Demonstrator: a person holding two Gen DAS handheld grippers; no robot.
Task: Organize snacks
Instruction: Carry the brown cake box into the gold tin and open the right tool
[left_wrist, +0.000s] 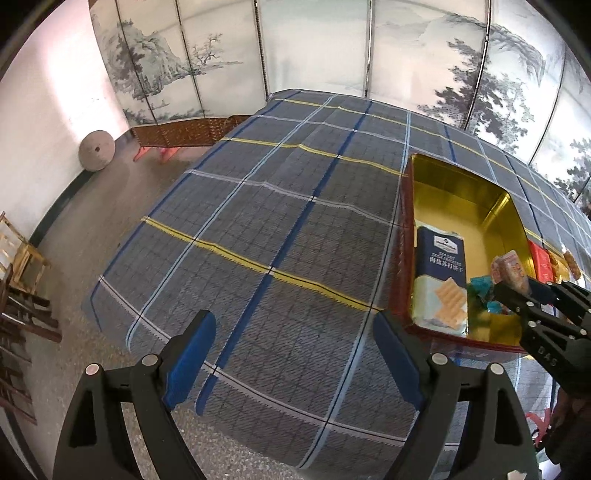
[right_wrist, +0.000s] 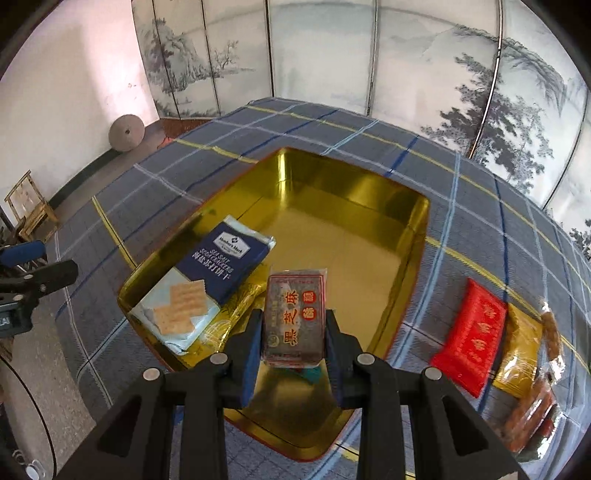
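Note:
A gold tin (right_wrist: 354, 206) with a red outside stands open on the plaid tablecloth; it also shows in the left wrist view (left_wrist: 461, 192). A blue cracker pack (right_wrist: 207, 280) lies inside at its left, also visible in the left wrist view (left_wrist: 439, 277). My right gripper (right_wrist: 293, 332) is shut on a brown sesame snack pack (right_wrist: 295, 317) and holds it above the tin's near part. In the left wrist view that gripper (left_wrist: 517, 295) holds the pack (left_wrist: 511, 271) over the tin. My left gripper (left_wrist: 295, 354) is open and empty over the cloth, left of the tin.
A red packet (right_wrist: 469, 336), a gold packet (right_wrist: 521, 350) and clear-wrapped snacks (right_wrist: 543, 398) lie on the cloth right of the tin. A painted folding screen (right_wrist: 369, 55) stands behind the table. Wooden chairs (left_wrist: 18, 280) and a round stone (left_wrist: 96, 150) are at the left.

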